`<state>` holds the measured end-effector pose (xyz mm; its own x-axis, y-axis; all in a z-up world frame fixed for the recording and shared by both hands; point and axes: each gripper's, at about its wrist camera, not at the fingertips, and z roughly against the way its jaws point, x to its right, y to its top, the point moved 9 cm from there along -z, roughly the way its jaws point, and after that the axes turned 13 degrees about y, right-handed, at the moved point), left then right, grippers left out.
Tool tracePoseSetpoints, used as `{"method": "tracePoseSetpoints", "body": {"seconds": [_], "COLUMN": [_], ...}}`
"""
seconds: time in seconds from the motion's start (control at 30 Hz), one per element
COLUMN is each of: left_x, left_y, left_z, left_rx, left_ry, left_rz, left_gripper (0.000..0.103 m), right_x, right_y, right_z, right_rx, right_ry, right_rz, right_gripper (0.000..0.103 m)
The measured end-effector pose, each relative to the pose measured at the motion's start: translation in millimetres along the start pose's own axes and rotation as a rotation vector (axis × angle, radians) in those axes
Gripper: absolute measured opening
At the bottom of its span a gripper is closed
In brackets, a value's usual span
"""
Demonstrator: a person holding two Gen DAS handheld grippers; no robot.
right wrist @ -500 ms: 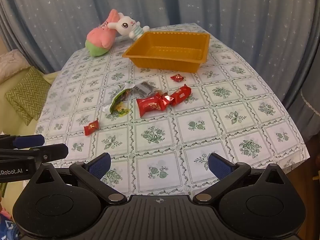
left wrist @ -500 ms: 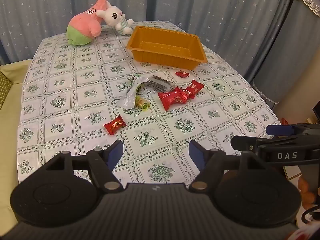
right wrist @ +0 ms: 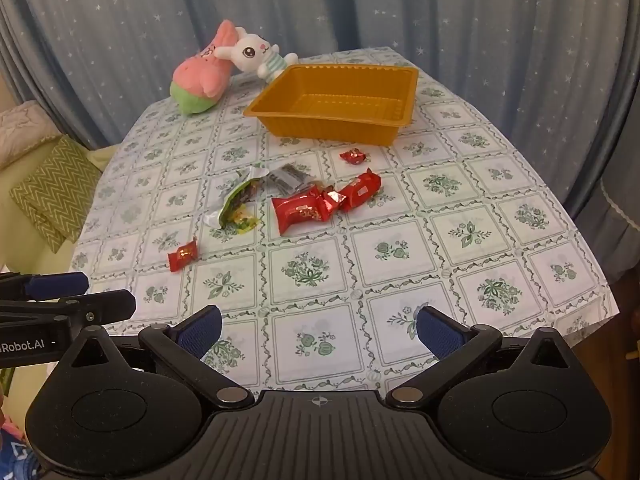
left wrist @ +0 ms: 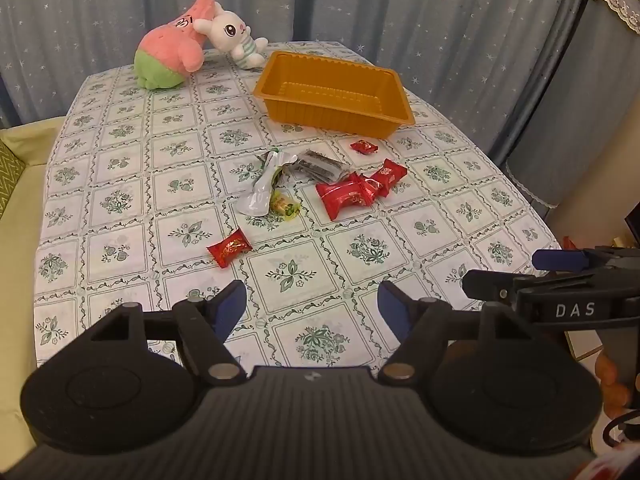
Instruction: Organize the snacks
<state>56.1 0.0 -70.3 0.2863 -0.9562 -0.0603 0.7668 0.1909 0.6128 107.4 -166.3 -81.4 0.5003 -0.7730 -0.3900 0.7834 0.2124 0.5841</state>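
Note:
Several wrapped snacks lie mid-table: a big red pack (left wrist: 345,199) (right wrist: 302,211), a smaller red pack (left wrist: 387,175) (right wrist: 360,189), a small red candy (left wrist: 363,146) (right wrist: 353,156) near the tray, a lone red candy (left wrist: 229,247) (right wrist: 183,255) nearest me, a dark clear pack (left wrist: 319,165) (right wrist: 289,176) and a silver-green wrapper (left wrist: 264,190) (right wrist: 240,200). An empty orange tray (left wrist: 320,114) (right wrist: 320,126) stands behind them. My left gripper (left wrist: 312,308) and right gripper (right wrist: 318,330) are open and empty, above the table's near edge.
Pink-green plush (left wrist: 170,60) (right wrist: 200,78) and white rabbit plush (left wrist: 234,36) (right wrist: 256,54) lie at the far edge of the floral tablecloth (left wrist: 120,200) (right wrist: 480,240). Blue star curtains hang behind. A green zigzag cushion (right wrist: 52,196) lies left of the table.
Both grippers have edged slightly forward toward the snacks. Nothing on the table has moved.

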Motion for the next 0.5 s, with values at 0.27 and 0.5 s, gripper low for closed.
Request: {"method": "tracePoseSetpoints", "body": {"seconds": [0.27,0.5], "left_x": [0.1,0.2], "left_y": [0.0,0.0], "left_z": [0.1,0.2], "left_rx": [-0.001,-0.001], "left_ry": [-0.001,-0.002], "left_rz": [0.001,0.001], "left_gripper": [0.071,0.071], "right_x": [-0.8,-1.2], "right_y": [0.7,0.9], "right_z": [0.1,-0.2], "right_rx": [0.0,0.0], "right_ry": [0.001,0.0], "right_rz": [0.001,0.0], "right_gripper": [0.103,0.103]}}
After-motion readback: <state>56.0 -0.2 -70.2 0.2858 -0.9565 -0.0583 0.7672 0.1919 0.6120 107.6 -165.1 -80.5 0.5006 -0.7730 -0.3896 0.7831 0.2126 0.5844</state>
